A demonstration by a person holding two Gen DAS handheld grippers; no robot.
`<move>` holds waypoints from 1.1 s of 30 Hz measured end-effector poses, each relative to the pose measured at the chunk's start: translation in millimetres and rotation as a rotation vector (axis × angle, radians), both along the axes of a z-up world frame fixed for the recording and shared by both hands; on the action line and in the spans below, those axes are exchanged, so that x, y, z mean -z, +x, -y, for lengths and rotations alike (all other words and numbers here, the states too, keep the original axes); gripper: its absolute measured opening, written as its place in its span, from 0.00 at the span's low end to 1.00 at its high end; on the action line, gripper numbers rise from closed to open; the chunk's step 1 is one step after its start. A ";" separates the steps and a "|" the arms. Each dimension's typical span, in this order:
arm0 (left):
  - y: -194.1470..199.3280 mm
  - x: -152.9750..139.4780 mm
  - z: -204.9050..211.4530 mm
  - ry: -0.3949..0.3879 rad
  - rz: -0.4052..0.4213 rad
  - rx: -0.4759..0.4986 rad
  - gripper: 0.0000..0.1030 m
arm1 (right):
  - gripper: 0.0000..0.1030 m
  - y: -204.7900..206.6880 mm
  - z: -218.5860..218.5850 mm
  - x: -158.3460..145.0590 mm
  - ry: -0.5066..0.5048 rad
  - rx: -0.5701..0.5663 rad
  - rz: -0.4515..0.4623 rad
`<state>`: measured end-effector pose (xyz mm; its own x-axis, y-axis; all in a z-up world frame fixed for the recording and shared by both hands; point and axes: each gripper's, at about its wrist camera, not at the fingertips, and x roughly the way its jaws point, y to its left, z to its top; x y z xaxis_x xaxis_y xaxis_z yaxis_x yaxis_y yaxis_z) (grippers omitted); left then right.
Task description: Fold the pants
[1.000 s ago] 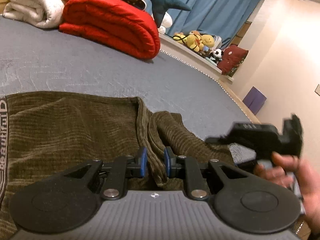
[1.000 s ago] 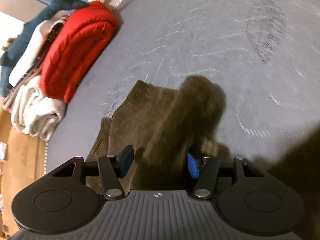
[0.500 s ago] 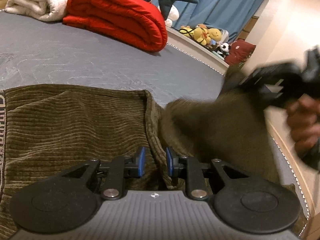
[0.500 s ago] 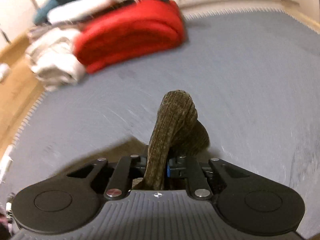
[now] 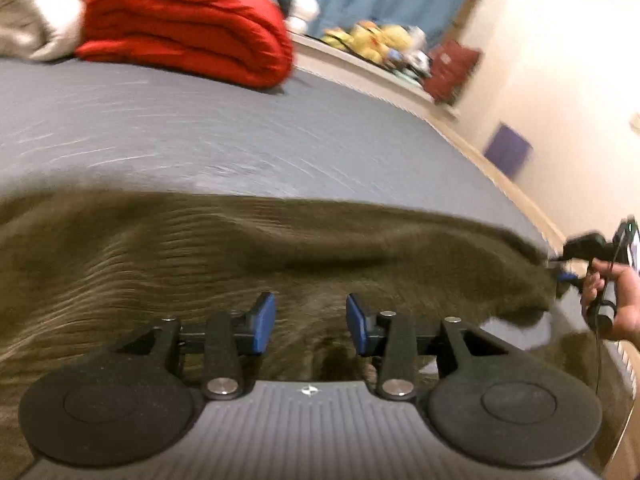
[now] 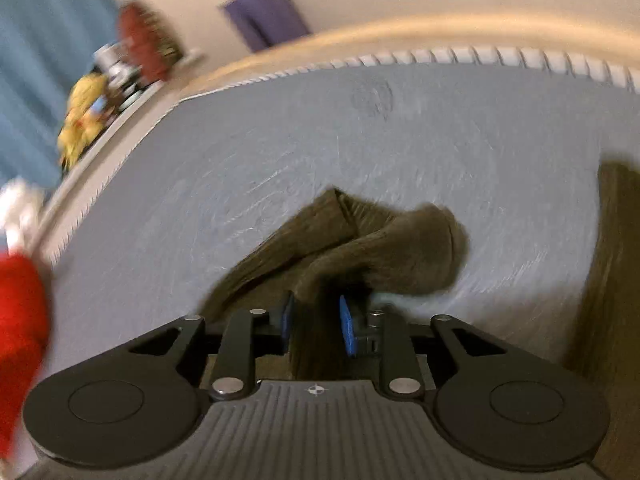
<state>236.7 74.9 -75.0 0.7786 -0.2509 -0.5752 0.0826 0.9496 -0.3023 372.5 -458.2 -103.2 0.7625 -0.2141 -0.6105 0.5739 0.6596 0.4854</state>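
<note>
From my left wrist camera, the left gripper [image 5: 311, 322] sits at lower centre with its blue pads [image 5: 262, 322] set apart and nothing caught between them. Just past the pads the brown corduroy pants [image 5: 224, 252] stretch across the whole middle of the frame, blurred, lying on the grey bed cover [image 5: 200, 140]. At the far right edge I see the right gripper [image 5: 566, 272] in the person's right hand [image 5: 612, 300], with the pants' far end drawn up to it. A folded red blanket [image 5: 188, 24] lies at upper left beside a white bundle [image 5: 32, 12]; yellow plush toys [image 5: 372, 40] line a ledge at upper centre, and a purple patch [image 5: 508, 152] shows against the wall at right.

From my right wrist camera, the right gripper [image 6: 316, 326] at lower centre is clamped on a bunched fold of the pants [image 6: 360, 252], which rises between the pads and flops over beyond them onto the bed cover [image 6: 280, 152]. More brown cloth runs down the right edge. The red blanket [image 6: 20, 304] is a blur at left.
</note>
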 end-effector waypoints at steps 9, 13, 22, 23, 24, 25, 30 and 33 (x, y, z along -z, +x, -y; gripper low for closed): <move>19.0 25.0 67.4 0.204 0.023 0.255 0.69 | 0.55 -18.3 34.8 27.6 0.095 0.023 -0.003; 19.3 36.9 81.7 0.324 0.038 0.275 0.47 | 0.53 -15.4 34.4 33.0 0.099 -0.003 -0.016; 21.2 18.8 49.7 0.307 -0.067 0.264 0.15 | 0.43 12.5 -10.8 -69.4 -0.432 -0.001 -0.214; 19.8 15.5 45.4 0.309 -0.077 0.281 0.15 | 0.50 16.7 -3.9 -63.4 -0.450 0.061 -0.343; 16.6 12.7 42.1 0.312 -0.084 0.304 0.15 | 0.50 16.6 8.1 -53.8 -0.408 0.100 -0.437; 13.3 10.3 37.8 0.310 -0.089 0.325 0.15 | 0.49 10.8 19.5 -45.8 -0.338 0.110 -0.447; 14.4 10.4 25.4 0.249 -0.102 0.337 0.15 | 0.50 -26.0 51.4 -7.9 -0.040 0.072 -0.226; 18.5 12.2 23.0 0.221 -0.106 0.323 0.15 | 0.57 -29.9 55.7 15.9 0.081 0.099 -0.189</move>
